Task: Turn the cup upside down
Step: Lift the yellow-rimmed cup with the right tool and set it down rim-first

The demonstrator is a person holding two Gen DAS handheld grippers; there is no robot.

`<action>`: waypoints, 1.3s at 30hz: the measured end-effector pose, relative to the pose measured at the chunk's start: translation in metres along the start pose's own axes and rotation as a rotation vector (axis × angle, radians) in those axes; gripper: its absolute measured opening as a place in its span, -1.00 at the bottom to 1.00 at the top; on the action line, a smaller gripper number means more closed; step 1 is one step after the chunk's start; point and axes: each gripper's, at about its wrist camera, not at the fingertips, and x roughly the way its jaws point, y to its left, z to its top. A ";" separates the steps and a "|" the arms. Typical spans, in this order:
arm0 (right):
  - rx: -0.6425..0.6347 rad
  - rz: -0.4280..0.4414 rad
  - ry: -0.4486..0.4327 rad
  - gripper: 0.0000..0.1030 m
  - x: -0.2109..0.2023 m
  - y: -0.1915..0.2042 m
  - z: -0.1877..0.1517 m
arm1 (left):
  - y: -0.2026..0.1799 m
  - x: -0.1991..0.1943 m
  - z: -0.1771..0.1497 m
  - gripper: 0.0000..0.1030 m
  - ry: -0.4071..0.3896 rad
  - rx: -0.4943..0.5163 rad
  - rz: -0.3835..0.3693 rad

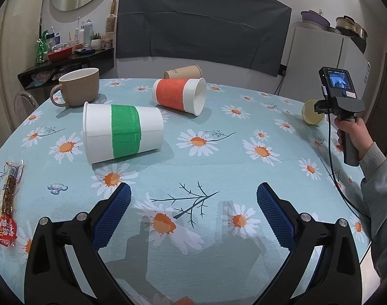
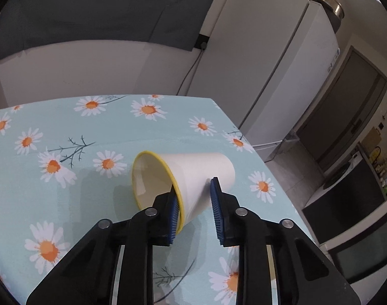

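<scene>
A white paper cup with a yellow rim (image 2: 193, 175) lies on its side near the table's right edge, mouth toward the left. My right gripper (image 2: 193, 185) straddles its wall: the left finger is inside the mouth at the rim, the right finger is outside with a small gap, so it is still open. The same cup (image 1: 311, 112) shows small in the left wrist view, behind the right gripper's body. My left gripper (image 1: 193, 190) is wide open and empty above the tablecloth near the front.
On the daisy tablecloth (image 1: 219, 167) lie a green-banded white cup (image 1: 122, 133), an orange-banded cup (image 1: 179, 96) and a brown cup (image 1: 183, 72), all on their sides. A beige mug (image 1: 77, 86) stands at the back left. A snack packet (image 1: 9, 200) lies at the left edge.
</scene>
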 end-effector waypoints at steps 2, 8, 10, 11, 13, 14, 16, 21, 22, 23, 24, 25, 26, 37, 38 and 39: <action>0.014 0.045 0.005 -0.94 -0.007 -0.007 -0.007 | 0.000 0.000 0.000 0.89 -0.001 0.005 0.000; 0.027 0.150 -0.016 -0.94 -0.025 -0.012 -0.024 | -0.001 -0.004 -0.001 0.89 -0.028 0.005 -0.004; 0.020 0.200 -0.033 -0.94 -0.038 -0.010 -0.033 | 0.000 -0.004 -0.001 0.89 -0.027 0.003 -0.001; 0.008 0.222 -0.043 -0.94 -0.045 -0.007 -0.037 | 0.000 -0.004 -0.001 0.89 -0.027 0.002 -0.003; -0.019 0.250 -0.071 -0.94 -0.061 0.001 -0.050 | 0.000 -0.004 -0.001 0.89 -0.027 0.000 -0.002; -0.037 0.262 -0.080 -0.94 -0.069 0.006 -0.056 | 0.000 -0.004 -0.001 0.89 -0.027 -0.002 0.000; -0.064 0.317 -0.092 -0.94 -0.088 0.013 -0.070 | -0.001 -0.004 -0.001 0.89 -0.029 -0.001 -0.001; -0.117 0.422 -0.141 -0.94 -0.132 0.030 -0.109 | 0.000 -0.007 -0.002 0.89 -0.045 -0.005 0.005; -0.127 0.441 -0.154 -0.94 -0.141 0.034 -0.118 | 0.001 -0.007 -0.002 0.89 -0.046 -0.007 0.008; -0.142 0.458 -0.168 -0.94 -0.149 0.038 -0.126 | 0.001 -0.007 -0.002 0.89 -0.044 -0.009 0.014; -0.160 0.469 -0.181 -0.94 -0.157 0.043 -0.134 | 0.001 -0.007 -0.002 0.89 -0.042 -0.011 0.017; -0.177 0.482 -0.193 -0.94 -0.165 0.047 -0.142 | 0.002 -0.006 -0.002 0.89 -0.040 -0.011 0.016; -0.196 0.498 -0.202 -0.94 -0.172 0.051 -0.149 | 0.001 -0.006 -0.002 0.89 -0.037 -0.011 0.013; -0.318 0.586 -0.232 -0.86 -0.213 0.063 -0.191 | -0.003 -0.012 -0.003 0.89 -0.073 0.015 0.008; -0.316 0.609 -0.213 -0.80 -0.212 0.061 -0.190 | -0.004 -0.011 -0.003 0.89 -0.068 0.020 0.008; -0.310 0.629 -0.193 -0.61 -0.211 0.059 -0.190 | -0.005 -0.010 -0.002 0.89 -0.060 0.024 0.010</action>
